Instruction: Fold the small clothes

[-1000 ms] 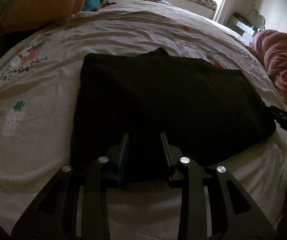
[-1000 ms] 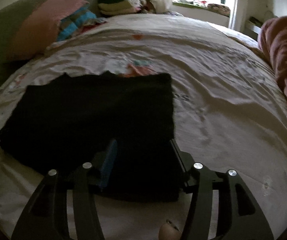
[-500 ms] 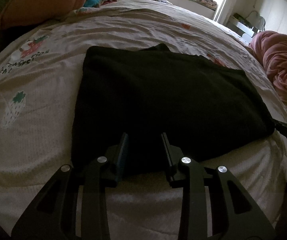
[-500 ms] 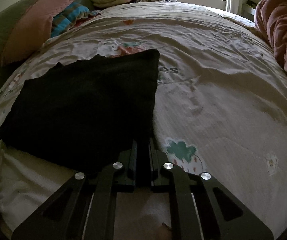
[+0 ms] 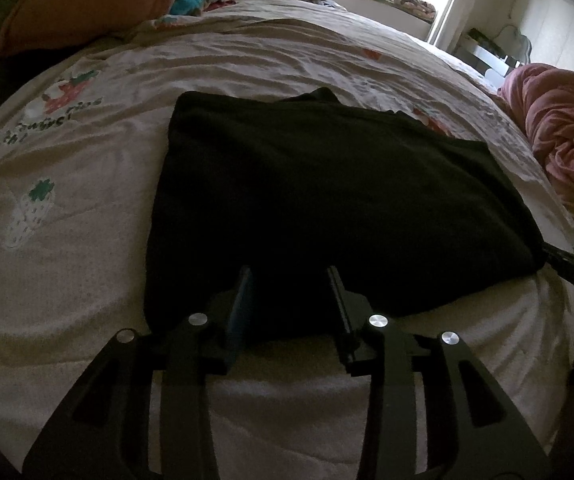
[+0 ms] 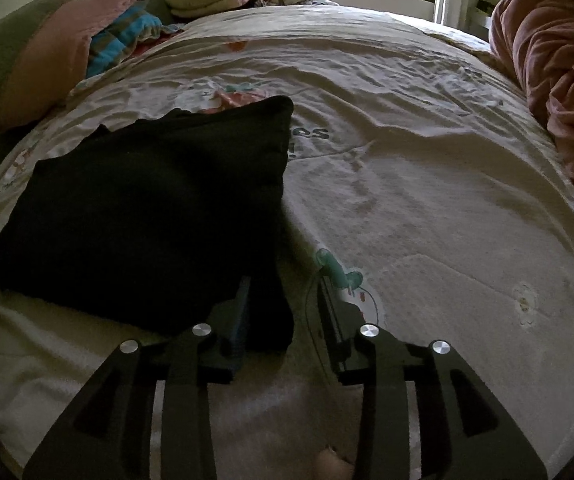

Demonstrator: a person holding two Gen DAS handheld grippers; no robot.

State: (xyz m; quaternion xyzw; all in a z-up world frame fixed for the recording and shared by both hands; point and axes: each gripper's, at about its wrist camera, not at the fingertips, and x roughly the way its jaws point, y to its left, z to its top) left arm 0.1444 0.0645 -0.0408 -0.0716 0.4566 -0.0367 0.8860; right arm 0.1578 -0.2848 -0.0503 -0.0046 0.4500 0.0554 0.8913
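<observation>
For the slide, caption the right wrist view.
Right claw open at the near corner of a folded black garment on a printed bedsheet.

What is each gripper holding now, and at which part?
Nothing is held. The black garment lies between the fingers of the left gripper and right gripper, near edge and near right corner; both just opened.

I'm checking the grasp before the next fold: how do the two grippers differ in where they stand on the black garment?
The left gripper straddles the near edge of the black garment well in from its corners; the right gripper stands at the garment's near right corner. Cloth fills the left's gap; the right's holds only a corner, sheet showing beside it. Both stand open, jaws having just widened.
</observation>
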